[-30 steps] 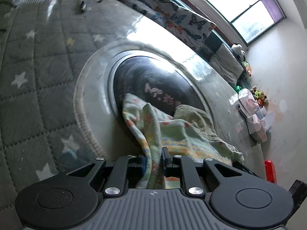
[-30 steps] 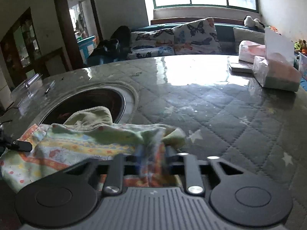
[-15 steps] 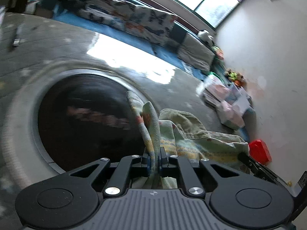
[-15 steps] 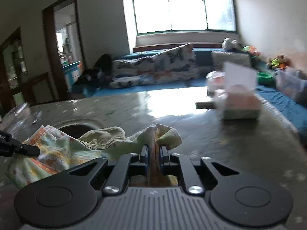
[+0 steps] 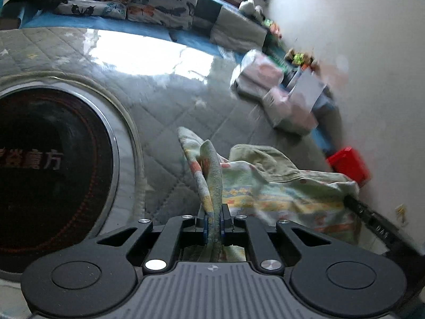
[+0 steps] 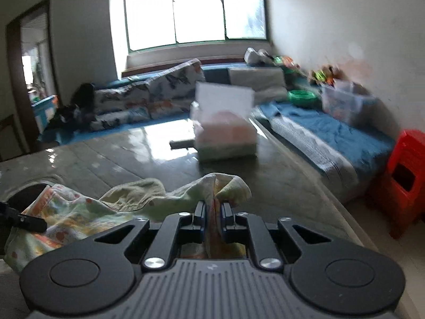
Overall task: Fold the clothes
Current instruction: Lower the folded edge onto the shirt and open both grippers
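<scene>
Garment (image 5: 268, 186): a small patterned piece in pale green with orange and yellow print, held off the quilted desk (image 5: 170, 111) between both grippers. Left gripper (image 5: 213, 222): jaws pressed together on a bunched edge of the cloth, which rises in a narrow ridge straight ahead of the fingers. Right gripper (image 6: 212, 216): likewise clamped on a gathered edge, with a loose flap curling just beyond its tips. Between the two holds the fabric sags and wrinkles; it is not taut, and an olive-toned lining or inner layer shows folded over on top.

A round dark inset (image 5: 47, 170) in the desk lies to the left of the left gripper, apart from the cloth. A tissue box (image 6: 225, 133) stands well ahead of the right gripper, and a red stool (image 6: 406, 178) is off to its right, beyond the desk edge.

Assessment: the step in hand appears to be lifting and carrying the garment by two edge points, prior to laying or doubling it. No fold is yet formed. The next move likely calls for drawing the grippers apart to take out the slack, then lowering the cloth flat onto the desk ahead, keeping it short of the tissue box. Risk: bunched grips may hold several layers, giving an uneven fold.
</scene>
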{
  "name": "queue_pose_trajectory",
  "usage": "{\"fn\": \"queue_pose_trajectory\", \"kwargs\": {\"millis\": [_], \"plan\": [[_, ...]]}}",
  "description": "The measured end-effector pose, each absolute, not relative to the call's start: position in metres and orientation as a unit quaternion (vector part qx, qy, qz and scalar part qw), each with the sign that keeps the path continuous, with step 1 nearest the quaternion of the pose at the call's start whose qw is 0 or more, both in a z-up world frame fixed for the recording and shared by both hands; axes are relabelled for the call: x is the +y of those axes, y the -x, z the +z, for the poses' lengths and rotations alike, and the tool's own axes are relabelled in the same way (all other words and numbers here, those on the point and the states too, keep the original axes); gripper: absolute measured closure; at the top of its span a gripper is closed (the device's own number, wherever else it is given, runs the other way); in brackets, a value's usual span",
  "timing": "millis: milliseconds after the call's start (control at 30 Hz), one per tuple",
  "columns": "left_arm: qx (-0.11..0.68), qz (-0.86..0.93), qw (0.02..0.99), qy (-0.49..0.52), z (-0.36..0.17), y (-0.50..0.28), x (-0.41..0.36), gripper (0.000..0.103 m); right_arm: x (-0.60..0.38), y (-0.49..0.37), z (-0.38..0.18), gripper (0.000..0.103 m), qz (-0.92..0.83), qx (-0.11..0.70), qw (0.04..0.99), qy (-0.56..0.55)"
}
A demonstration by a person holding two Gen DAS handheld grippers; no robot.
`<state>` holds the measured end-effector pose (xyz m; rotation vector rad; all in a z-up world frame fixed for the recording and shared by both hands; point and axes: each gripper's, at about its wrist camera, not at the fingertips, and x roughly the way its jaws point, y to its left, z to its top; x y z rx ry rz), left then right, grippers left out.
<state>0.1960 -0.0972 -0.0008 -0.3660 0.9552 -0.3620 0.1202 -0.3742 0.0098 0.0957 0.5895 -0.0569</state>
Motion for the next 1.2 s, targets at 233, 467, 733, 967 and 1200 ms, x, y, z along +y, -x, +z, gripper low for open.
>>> {"fn": "queue_pose_trajectory", "kwargs": {"millis": [233, 467, 733, 967, 1200], "plan": [[0.459, -0.125, 0.869, 0.138, -0.005, -0.196, -0.092, 0.065, -0.401, -0.129, -0.015, 0.085, -0.061, 0.320, 0.944, -0.062], [0.435, -0.146, 0.878, 0.134, 0.015, -0.205, -0.111, 0.065, -0.383, -0.138, -0.008, 0.085, 0.012, 0.318, 0.945, -0.079], [0.446, -0.189, 0.865, 0.129, 0.009, -0.228, -0.155, 0.066, -0.344, -0.162, -0.019, 0.084, 0.070, 0.336, 0.937, -0.070], [0.469, -0.183, 0.855, 0.125, -0.012, -0.249, -0.168, 0.068, -0.338, -0.174, -0.029, 0.082, 0.077, 0.352, 0.931, -0.063], [0.457, -0.191, 0.859, 0.126, -0.005, -0.238, -0.167, 0.067, -0.332, -0.156, -0.016, 0.076, 0.097, 0.341, 0.934, -0.055]]}}
